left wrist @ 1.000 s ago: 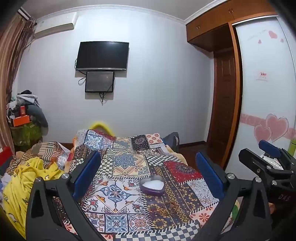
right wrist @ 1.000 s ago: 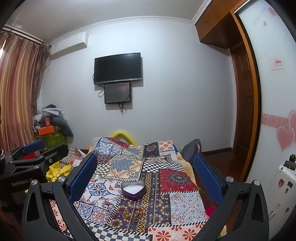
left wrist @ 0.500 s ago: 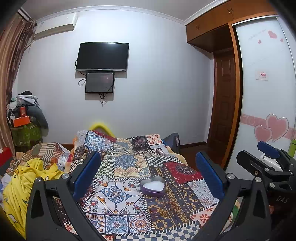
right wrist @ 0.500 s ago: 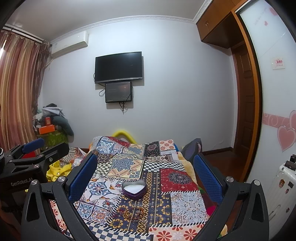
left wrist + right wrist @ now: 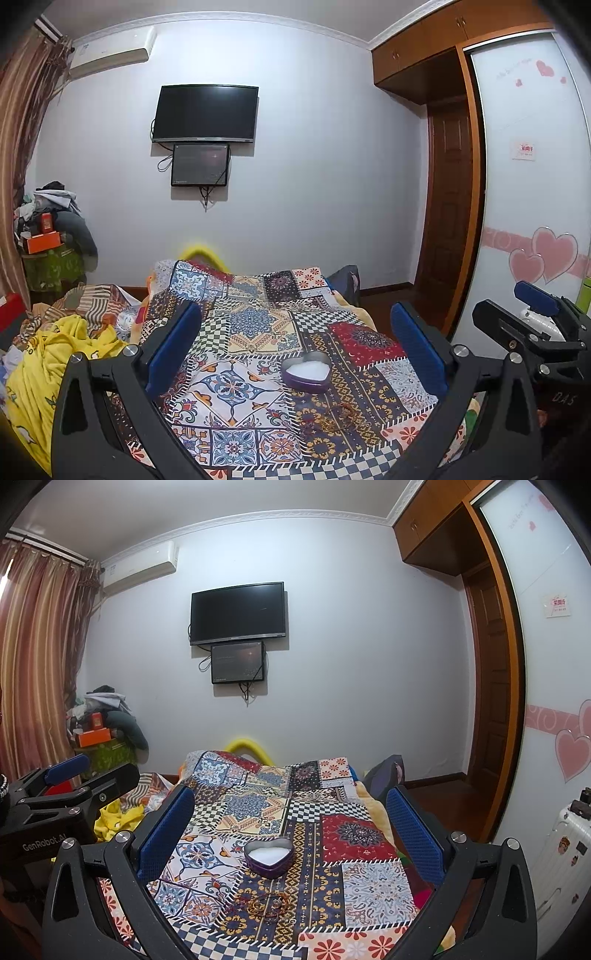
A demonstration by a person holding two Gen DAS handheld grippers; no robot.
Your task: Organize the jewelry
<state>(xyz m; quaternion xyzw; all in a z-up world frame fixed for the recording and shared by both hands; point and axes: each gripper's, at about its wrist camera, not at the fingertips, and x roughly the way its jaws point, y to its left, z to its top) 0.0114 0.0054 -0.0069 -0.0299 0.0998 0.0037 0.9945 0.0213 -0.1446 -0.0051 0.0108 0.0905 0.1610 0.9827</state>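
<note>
Both grippers held side by side above the near end of a bed, pointing at the far wall. Left gripper (image 5: pixel 295 350) jaws spread wide, nothing between the blue pads (image 5: pixel 173 347). Right gripper (image 5: pixel 290 830) same: jaws wide apart, empty, blue pads (image 5: pixel 166 830) clear of everything. Each gripper shows at the edge of the other's view, right one at the left wrist view's right edge, left one at the right wrist view's left edge.

Patchwork quilt (image 5: pixel 354 834) covers the bed. Heart box (image 5: pixel 269 856) sits on the quilt, about centred between the right gripper's fingers, purple wall, white inside, no lid on it. In the left wrist view the box (image 5: pixel 306 373) lies right of centre.

Jewelry (image 5: pixel 267 904): small heap of thin gold-coloured bangles or rings with some reddish strand, on the dark patterned patch just nearer the camera than the box, not touching it. Count cannot be told, too small. In the left wrist view the heap (image 5: pixel 338 415) is faint against the pattern. Neither gripper touches the box or the jewelry; both sit well above and behind them.

Background: TV (image 5: pixel 238 613) on the wall with a smaller screen (image 5: pixel 238 662) under it, AC unit (image 5: pixel 140 568) top left, curtain (image 5: pixel 33 664) at left, yellow blanket (image 5: pixel 48 369) left of the quilt, wardrobe (image 5: pixel 535 184) with pink hearts at right, white suitcase (image 5: pixel 565 849) at far right.
</note>
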